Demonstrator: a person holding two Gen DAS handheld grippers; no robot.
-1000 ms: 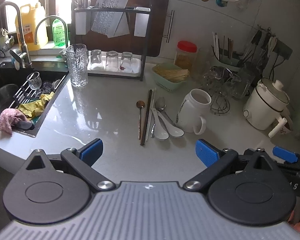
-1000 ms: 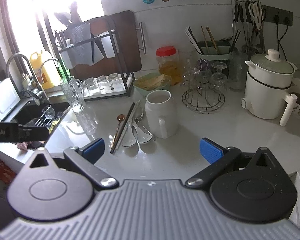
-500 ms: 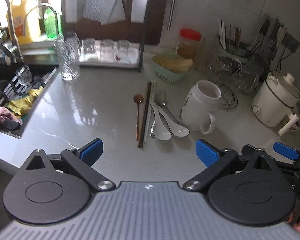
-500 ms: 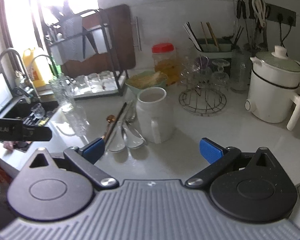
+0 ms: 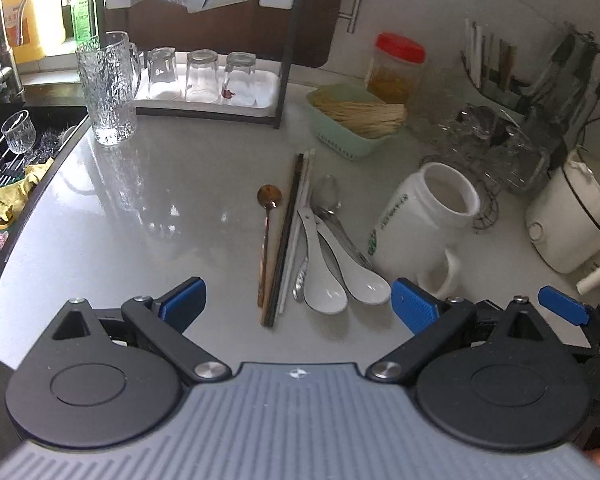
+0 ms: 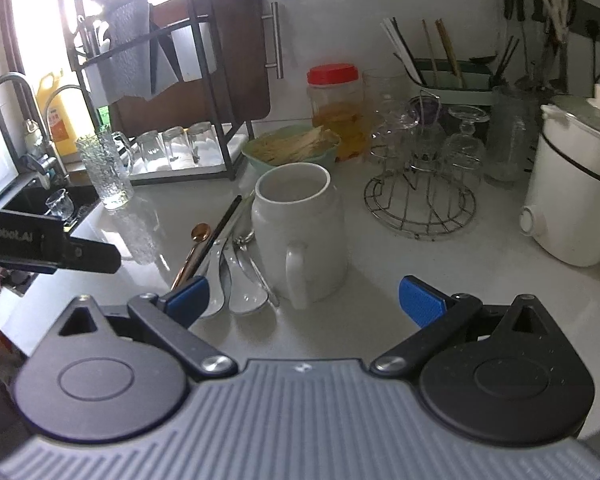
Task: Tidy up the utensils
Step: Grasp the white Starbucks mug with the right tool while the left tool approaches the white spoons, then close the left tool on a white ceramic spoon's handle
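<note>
Both grippers have been brought closer to the utensils over the last second, and the row now fills the middle of the left wrist view. On the grey countertop (image 5: 148, 216) are laid, side by side, a copper-coloured spoon (image 5: 267, 232), dark chopsticks (image 5: 287, 236), white chopsticks (image 5: 300, 224), a steel spoon (image 5: 332, 208) and two white ceramic soup spoons (image 5: 340, 276). A white mug (image 5: 420, 224) is stood upright just to their right, its handle turned toward the cameras. The left gripper (image 5: 296, 300) is held wide open above the near ends of the utensils, nothing between its blue pads. The right gripper (image 6: 304, 296) is likewise spread open and empty, facing the mug. Farther back, a ribbed glass tumbler (image 5: 108, 88), a green basket (image 5: 352, 128) and a red-lidded jar (image 5: 396, 64) are seen.
</note>
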